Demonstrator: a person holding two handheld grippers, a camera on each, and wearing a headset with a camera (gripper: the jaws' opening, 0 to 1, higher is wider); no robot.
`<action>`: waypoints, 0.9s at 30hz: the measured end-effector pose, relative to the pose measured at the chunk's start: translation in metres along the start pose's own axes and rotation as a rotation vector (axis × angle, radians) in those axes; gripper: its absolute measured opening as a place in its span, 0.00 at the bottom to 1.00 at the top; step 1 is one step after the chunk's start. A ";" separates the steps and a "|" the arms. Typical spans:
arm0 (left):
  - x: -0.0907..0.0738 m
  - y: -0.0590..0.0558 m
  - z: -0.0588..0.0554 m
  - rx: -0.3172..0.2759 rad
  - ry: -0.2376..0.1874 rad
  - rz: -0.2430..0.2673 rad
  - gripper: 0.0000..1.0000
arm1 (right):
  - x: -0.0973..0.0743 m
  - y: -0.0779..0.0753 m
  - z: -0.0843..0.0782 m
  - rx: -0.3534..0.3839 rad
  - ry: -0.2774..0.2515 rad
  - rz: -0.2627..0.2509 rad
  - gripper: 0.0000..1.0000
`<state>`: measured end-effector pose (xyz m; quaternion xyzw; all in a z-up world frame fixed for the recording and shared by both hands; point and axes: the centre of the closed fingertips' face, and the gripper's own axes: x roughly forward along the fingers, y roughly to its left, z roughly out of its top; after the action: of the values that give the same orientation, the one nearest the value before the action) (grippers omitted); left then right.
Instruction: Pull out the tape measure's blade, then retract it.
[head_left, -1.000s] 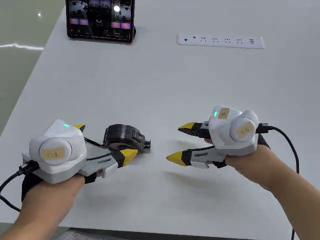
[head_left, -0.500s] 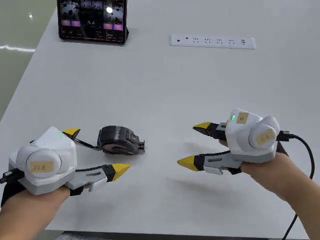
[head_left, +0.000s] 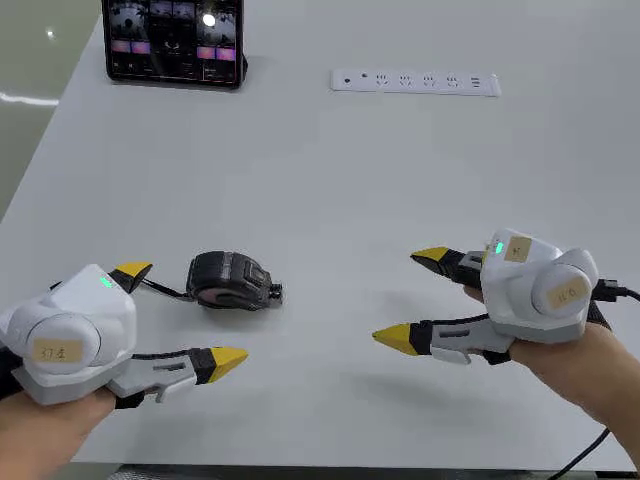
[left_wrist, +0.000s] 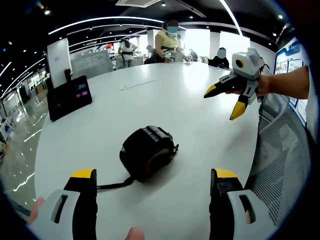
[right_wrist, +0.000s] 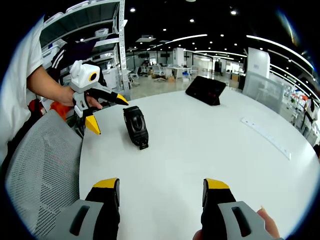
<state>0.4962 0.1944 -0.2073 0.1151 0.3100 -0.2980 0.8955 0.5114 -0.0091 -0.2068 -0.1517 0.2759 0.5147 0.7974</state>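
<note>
The left claw (head_left: 182, 312) has backed off the tape measure (head_left: 228, 280) near the table (head_left: 320, 170) front edge; it and the right claw (head_left: 412, 297) gape empty. Blade in: likely finished.

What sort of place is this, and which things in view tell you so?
Probably an open-plan office or lab: a long white worktable holds a white multi-socket power strip and a black propped-up tablet, beside a grey mesh office chair, under curved ceiling strip lights.
</note>
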 end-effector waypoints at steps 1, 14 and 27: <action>-0.001 -0.001 -0.001 0.001 0.002 -0.006 0.92 | -0.002 0.000 -0.001 0.001 0.000 -0.003 0.66; -0.008 -0.011 -0.006 0.029 0.007 -0.041 0.96 | -0.019 -0.001 -0.021 0.024 0.026 -0.023 0.73; -0.014 -0.008 -0.012 0.038 0.013 -0.051 0.99 | -0.037 -0.007 -0.037 0.050 0.059 -0.052 0.75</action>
<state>0.4764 0.1991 -0.2075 0.1262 0.3130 -0.3257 0.8832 0.4950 -0.0587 -0.2151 -0.1538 0.3081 0.4822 0.8055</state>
